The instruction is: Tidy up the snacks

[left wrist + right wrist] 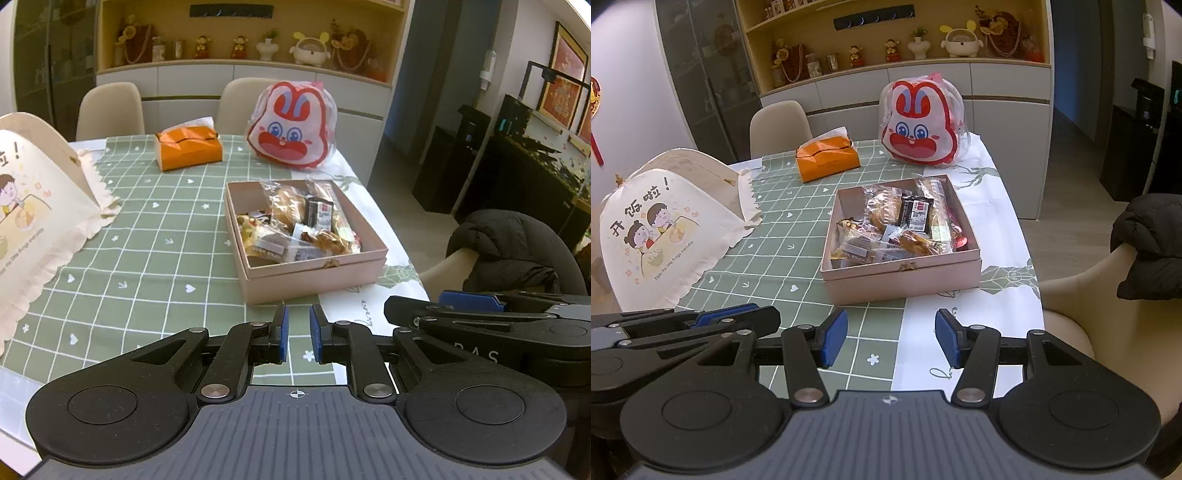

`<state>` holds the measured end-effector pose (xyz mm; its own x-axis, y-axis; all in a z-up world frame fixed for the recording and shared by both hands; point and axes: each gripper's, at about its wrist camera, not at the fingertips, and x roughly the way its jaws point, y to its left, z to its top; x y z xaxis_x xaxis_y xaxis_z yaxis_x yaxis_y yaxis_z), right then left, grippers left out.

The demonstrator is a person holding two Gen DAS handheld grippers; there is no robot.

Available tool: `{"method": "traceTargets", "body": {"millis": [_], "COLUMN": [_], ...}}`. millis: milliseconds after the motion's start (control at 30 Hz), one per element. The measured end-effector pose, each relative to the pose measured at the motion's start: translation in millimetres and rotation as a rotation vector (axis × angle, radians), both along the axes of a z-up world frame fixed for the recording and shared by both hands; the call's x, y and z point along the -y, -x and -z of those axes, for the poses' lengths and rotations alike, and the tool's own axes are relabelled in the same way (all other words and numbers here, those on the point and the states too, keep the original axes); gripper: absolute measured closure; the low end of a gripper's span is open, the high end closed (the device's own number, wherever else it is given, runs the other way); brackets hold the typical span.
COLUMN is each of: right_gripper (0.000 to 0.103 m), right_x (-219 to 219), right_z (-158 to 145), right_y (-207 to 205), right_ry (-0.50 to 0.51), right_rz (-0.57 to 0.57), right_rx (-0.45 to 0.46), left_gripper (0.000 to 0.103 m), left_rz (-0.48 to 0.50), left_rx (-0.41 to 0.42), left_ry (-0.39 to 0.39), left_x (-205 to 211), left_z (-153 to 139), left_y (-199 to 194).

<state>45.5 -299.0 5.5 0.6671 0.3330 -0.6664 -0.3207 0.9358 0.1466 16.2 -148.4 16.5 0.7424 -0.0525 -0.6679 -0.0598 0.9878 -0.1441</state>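
An open pink box [314, 273] [901, 280] stands on the green checked tablecloth and holds several wrapped snacks [295, 225] [901, 229]. Behind it sits a clear bag with a red and white rabbit face [291, 127] [923, 125]. My left gripper [298, 325] hovers just short of the box's near wall, its blue pads almost together with nothing between them. To its right, my right gripper [891, 339] is level with it, its pads well apart and empty, also short of the box.
An orange tissue box [188, 147] [827, 160] lies at the back. A cream fabric food cover [33, 221] [665, 225] fills the left side. A chair with a black jacket [509, 247] [1152, 243] stands off the table's right edge.
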Motion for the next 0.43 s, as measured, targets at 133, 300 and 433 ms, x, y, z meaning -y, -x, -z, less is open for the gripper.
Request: {"method": "traceTargets", "body": {"millis": [133,300,433], "right_gripper": [0.05,0.05,0.049], "right_x": [-0.6,-1.6,-3.5], "right_z": [0.7,0.9,3.7], "right_y": [1.3,0.7,-0.7], "right_ry": [0.002,0.003,0.008], "right_rz": [0.004,0.005,0.005], "right_rx": [-0.001,-0.001,-0.01], "left_gripper": [0.086,0.086,0.086], "left_rz": [-0.003,0.003,-0.006], "left_rx": [-0.001,-0.001,-0.007], "left_ry": [0.006,0.001,-0.013], "left_x": [-2.2,-3.0,-5.3], "left_z": [0.8,2.8,7.8], "left_y": [-1.4,-1.8,-4.3]}}
